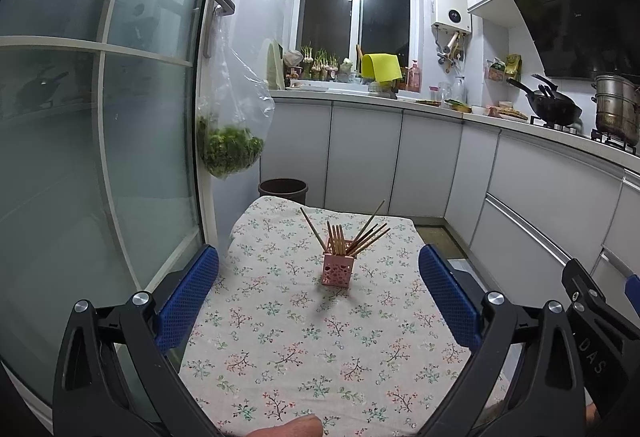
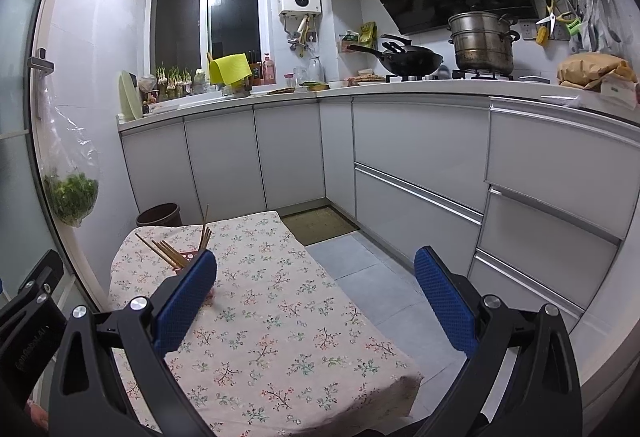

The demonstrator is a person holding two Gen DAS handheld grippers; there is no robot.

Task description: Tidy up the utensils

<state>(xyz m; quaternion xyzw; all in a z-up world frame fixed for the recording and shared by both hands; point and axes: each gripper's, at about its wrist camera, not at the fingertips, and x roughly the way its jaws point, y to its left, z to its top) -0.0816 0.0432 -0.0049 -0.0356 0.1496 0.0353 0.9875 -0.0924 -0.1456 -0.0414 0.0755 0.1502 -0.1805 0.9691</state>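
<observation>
Several chopsticks (image 1: 352, 237) upright-ish — fanned, tips down.

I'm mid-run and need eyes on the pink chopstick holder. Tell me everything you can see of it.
The pink chopstick holder is a small square cup, plastic by its look, its walls pierced with a cut-out pattern. It stands upright on the floral tablecloth, toward the far half of the table, apart from both grippers. Brown chopsticks stand in it, fanned out: some near upright, several leaning right, one leaning left. In the right wrist view a blue finger pad hides most of it.
</observation>
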